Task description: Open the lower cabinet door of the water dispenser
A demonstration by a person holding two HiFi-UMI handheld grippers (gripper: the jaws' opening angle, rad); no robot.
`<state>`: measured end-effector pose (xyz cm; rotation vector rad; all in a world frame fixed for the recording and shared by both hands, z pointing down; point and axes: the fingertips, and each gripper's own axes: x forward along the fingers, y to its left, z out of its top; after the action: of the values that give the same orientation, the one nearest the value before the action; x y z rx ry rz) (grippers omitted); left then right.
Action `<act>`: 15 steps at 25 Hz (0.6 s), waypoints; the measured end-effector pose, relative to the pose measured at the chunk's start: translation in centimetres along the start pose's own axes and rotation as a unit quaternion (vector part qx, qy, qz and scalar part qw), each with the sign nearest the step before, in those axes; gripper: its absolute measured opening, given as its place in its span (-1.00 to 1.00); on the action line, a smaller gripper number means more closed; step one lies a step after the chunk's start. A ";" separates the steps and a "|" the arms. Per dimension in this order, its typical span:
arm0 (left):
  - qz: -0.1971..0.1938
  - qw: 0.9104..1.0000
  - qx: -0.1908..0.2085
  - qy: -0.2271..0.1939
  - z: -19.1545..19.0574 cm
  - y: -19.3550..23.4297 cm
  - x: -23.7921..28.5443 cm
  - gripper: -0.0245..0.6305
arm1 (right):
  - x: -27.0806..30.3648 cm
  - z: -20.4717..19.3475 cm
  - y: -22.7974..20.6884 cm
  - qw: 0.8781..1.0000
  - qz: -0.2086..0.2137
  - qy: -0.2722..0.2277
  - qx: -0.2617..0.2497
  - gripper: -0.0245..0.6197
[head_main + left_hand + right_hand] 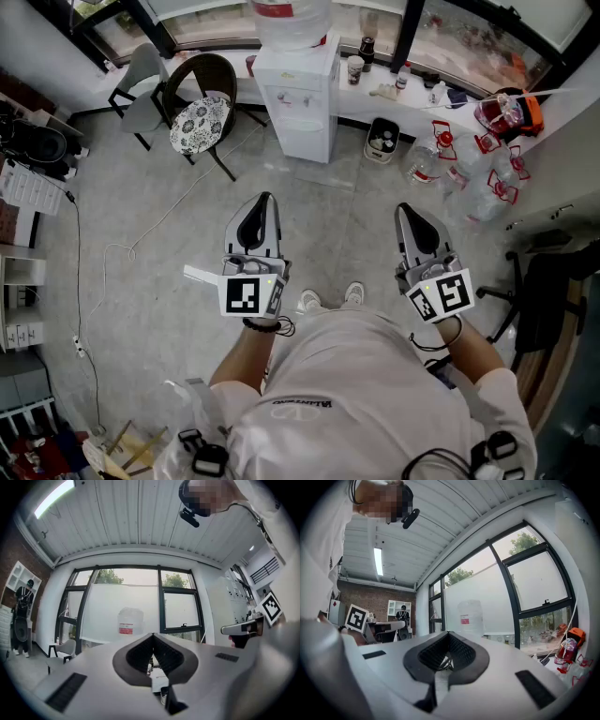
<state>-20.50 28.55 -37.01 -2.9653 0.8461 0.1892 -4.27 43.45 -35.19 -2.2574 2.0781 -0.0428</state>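
Two grippers are held out side by side over the grey floor, just past the person's white shirt. The left gripper has its jaws pressed together, and nothing is between them. The right gripper is closed up tight too (its own view shows the black pads meeting at the tip), and it holds nothing. Both point toward the window wall. Just below them are the person's shoes. A thin cord lies on the floor to the left.

Farther off stands the white water dispenser, well apart from both grippers, with a big water bottle on top. Its lower cabinet door faces the person and looks shut. A dark chair with a spotted cushion is just left of the dispenser, and a small bin is just right of it. Empty water jugs lie farther right, by the window wall.
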 end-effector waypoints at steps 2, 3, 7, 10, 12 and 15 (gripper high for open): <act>-0.003 1.000 0.001 -0.001 0.2 0.3 -0.3 -0.91 | 0.1 0.1 0.6 1.000 0.001 0.001 -0.001 -0.88; -0.004 1.000 0.001 -0.002 0.3 0.5 -0.5 -0.91 | 0.2 0.1 0.9 1.000 0.002 0.002 -0.001 -0.88; -0.012 1.000 -0.003 -0.002 0.3 1.6 -1.0 -0.91 | 0.9 0.0 2.7 1.000 0.009 0.005 0.001 -0.88; -0.022 1.000 -0.007 -0.001 0.0 2.2 -1.6 -0.91 | 1.2 -0.1 3.8 1.000 0.006 0.007 0.000 -0.87; -0.028 1.000 -0.009 -0.001 -0.4 2.7 -1.8 -0.91 | 1.5 -0.2 4.3 1.000 0.004 0.008 -0.006 -0.87; -0.035 0.999 -0.013 0.006 -1.2 3.1 -1.9 -0.91 | 2.0 -0.4 4.5 1.000 -0.003 0.008 -0.007 -0.87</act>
<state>-23.61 26.75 -35.64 -3.0178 0.7451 0.1793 -8.59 41.11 -35.18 -2.2790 2.0861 -0.0463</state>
